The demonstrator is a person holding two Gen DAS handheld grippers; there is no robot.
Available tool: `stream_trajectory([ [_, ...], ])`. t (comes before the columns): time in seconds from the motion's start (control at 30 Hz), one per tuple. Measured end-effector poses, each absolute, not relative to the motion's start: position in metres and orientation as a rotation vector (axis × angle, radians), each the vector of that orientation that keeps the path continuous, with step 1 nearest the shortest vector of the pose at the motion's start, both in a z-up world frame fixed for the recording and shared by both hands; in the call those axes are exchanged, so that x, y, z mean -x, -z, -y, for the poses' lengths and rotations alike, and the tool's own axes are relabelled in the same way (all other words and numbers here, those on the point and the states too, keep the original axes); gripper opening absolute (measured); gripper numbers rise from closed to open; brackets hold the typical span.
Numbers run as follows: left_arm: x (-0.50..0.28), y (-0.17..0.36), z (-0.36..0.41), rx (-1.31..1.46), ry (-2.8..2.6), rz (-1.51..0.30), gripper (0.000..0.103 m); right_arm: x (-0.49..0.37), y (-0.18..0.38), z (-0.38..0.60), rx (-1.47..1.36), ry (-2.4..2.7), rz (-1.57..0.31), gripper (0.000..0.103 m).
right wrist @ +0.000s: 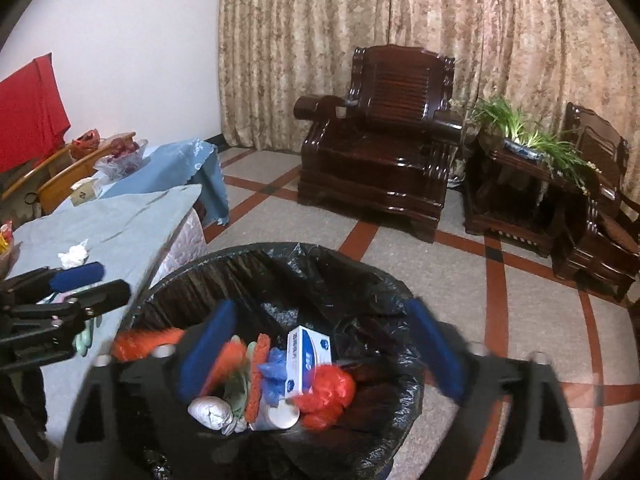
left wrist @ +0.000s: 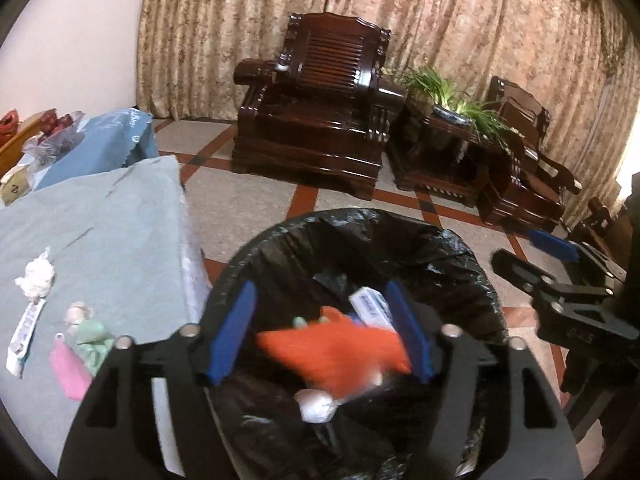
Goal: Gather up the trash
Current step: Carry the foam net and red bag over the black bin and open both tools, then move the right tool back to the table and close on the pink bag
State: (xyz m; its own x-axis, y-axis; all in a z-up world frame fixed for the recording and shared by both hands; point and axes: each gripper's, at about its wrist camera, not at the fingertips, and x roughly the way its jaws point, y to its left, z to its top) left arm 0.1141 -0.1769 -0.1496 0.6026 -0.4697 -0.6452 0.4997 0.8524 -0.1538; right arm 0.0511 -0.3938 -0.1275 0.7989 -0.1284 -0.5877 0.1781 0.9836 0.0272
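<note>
A bin with a black liner [left wrist: 360, 232] [right wrist: 320, 276] stands on the floor beside the table. My left gripper [left wrist: 322, 336] [right wrist: 90, 286] hovers over its left rim, open. A blurred orange piece [left wrist: 336, 356] [right wrist: 144, 344] is loose in the air between and below its fingers, clear of the pads. My right gripper [right wrist: 322, 352] [left wrist: 552, 264] is open over the bin with nothing between its fingers. Inside lie a white-blue box [right wrist: 308, 360], a red bag [right wrist: 328, 392], a blue glove [right wrist: 274, 368] and a white wad [right wrist: 210, 412].
The table with a grey-blue cloth [left wrist: 104, 216] at the left carries a white tissue [left wrist: 36, 276], a white wrapper [left wrist: 26, 336], a pink piece [left wrist: 68, 368] and a green wad [left wrist: 94, 344]. Dark wooden armchairs [right wrist: 380, 152] and a plant stand [right wrist: 520, 168] line the curtain.
</note>
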Motion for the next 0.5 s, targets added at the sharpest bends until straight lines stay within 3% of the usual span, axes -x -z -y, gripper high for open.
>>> stream_trajectory([
  [0.13, -0.108, 0.144, 0.154, -0.038, 0.509, -0.708, 0.090, -0.046, 0.121, 0.389, -0.107, 0.130, -0.604, 0.097],
  [0.5, -0.094, 0.125, 0.060, -0.006, 0.285, -0.665, 0.093, -0.050, 0.107, 0.340, -0.148, 0.015, -0.559, 0.097],
])
